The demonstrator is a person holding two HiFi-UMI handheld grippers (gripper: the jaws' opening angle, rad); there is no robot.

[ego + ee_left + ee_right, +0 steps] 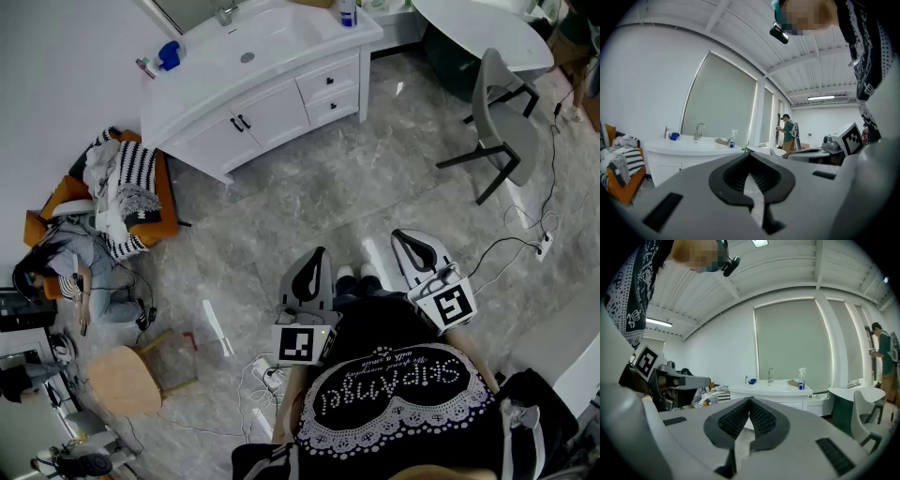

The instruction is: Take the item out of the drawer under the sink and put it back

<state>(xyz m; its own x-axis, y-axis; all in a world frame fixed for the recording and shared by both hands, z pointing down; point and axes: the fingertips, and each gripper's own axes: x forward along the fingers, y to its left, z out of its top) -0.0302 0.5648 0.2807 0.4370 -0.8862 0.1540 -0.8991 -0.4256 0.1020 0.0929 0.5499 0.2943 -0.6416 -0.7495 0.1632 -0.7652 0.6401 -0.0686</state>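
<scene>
The white sink cabinet (262,89) stands across the room at the far wall. Its two drawers (330,82) with black handles are closed, so the item inside is hidden. My left gripper (314,255) and right gripper (405,236) are held close to my body, far from the cabinet, pointing towards it. Both are shut with nothing between the pads. In the left gripper view the cabinet (689,154) lies beyond the closed left gripper (749,153). The right gripper view shows the cabinet (773,392) past the closed right gripper (750,400).
A grey chair (502,122) and a round white table (478,33) stand at the right. An orange chair piled with clothes (122,187), a seated person (66,267) and a wooden stool (122,380) are at the left. Cables (525,244) trail over the marble floor.
</scene>
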